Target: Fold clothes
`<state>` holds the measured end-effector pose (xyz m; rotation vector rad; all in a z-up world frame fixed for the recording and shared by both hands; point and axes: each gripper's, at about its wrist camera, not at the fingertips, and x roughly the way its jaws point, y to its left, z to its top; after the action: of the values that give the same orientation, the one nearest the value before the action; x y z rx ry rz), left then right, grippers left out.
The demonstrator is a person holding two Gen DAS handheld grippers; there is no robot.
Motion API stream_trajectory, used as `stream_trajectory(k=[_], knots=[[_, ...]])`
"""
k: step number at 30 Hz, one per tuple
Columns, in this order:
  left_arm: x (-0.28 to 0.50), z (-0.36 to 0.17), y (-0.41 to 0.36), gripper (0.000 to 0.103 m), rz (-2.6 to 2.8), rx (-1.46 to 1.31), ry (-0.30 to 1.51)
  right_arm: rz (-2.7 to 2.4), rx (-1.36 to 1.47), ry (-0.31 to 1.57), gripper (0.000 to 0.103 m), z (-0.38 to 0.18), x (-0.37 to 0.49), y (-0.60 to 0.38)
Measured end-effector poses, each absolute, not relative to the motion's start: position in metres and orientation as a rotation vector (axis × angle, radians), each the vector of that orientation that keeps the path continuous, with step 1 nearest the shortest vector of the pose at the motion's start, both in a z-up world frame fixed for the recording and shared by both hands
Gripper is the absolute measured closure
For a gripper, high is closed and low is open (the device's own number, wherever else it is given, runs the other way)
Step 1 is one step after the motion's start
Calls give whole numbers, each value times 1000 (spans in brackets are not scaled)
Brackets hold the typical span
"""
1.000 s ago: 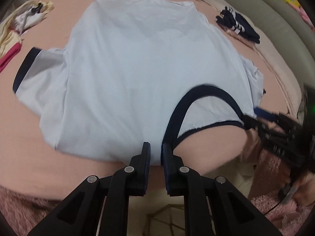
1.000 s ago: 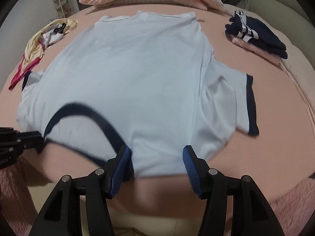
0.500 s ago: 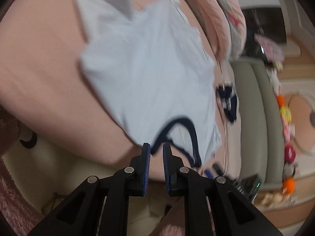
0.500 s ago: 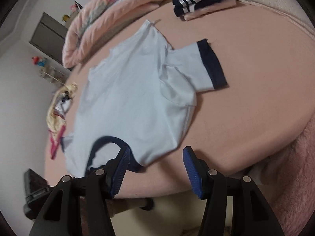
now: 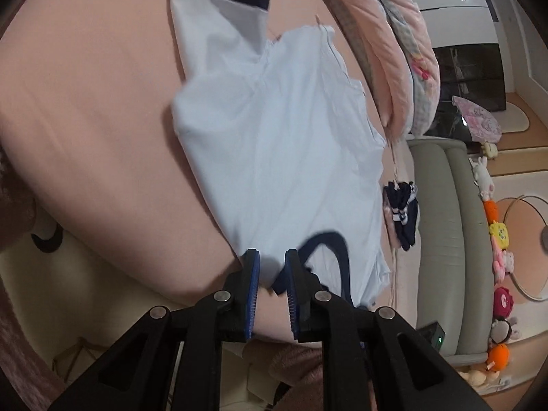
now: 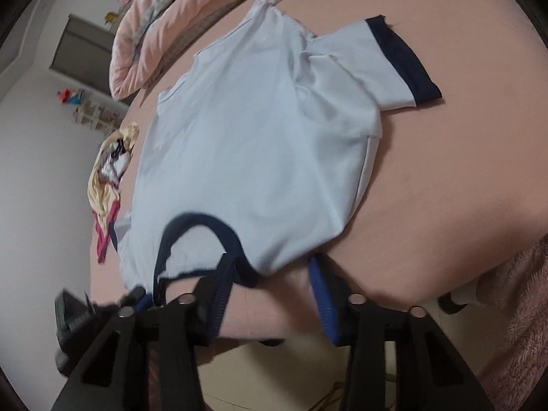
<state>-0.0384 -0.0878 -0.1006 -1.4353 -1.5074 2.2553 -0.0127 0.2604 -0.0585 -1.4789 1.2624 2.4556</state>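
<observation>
A pale blue T-shirt point(image 5: 274, 150) with navy collar point(image 5: 328, 239) and navy sleeve cuffs lies flat on the pink bed, collar end at the near edge. My left gripper point(image 5: 272, 274) stands at the shoulder hem just left of the collar, jaws slightly apart with shirt edge between them, not clamped. In the right wrist view the shirt point(image 6: 246, 157) shows with its collar point(image 6: 202, 229) near my right gripper point(image 6: 270, 274), whose jaws are wide apart around the shoulder hem right of the collar.
Folded navy and pink clothes point(image 5: 400, 215) lie at the bed's far side beside a grey-green sofa point(image 5: 441, 226). A yellow and pink clothes pile point(image 6: 109, 185) lies left of the shirt. A pink duvet point(image 6: 178, 10) lies at the head. The pink bed sheet point(image 6: 462, 188) drops off near me.
Both wrist views have rolled sideways and drawn back in to the collar end. The left jaws opened a little at the shoulder hem. The right jaws stayed wide open.
</observation>
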Motion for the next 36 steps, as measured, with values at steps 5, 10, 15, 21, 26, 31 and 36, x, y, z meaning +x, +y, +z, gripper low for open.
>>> stream_trajectory(k=[5,10,15,21,26,31,36], knots=[[-32,-112,-94,90,2174,-1455,-1621,2482,-1609,1257,67,-62,-19,249],[-40,-122,-96,74,2085,-1376,-1707,2459,-1620,1344,67,-78,-22,244],[-60,-108,-84,26,2120,-1324,-1615,2522,-1559,1329,66,-83,-34,240],[-40,-112,-83,28,2029,-1311,-1720,2573,-1529,1244,73,-79,-37,230],[-44,-118,-85,30,1981,-1291,-1750,2565,-1520,1268,75,-84,-42,234],[-63,-111,-84,33,2106,-1272,-1723,2558,-1511,1292,74,-88,-48,239],[-58,-95,-81,95,2154,-1292,-1578,2576,-1487,1265,77,-82,-45,239]])
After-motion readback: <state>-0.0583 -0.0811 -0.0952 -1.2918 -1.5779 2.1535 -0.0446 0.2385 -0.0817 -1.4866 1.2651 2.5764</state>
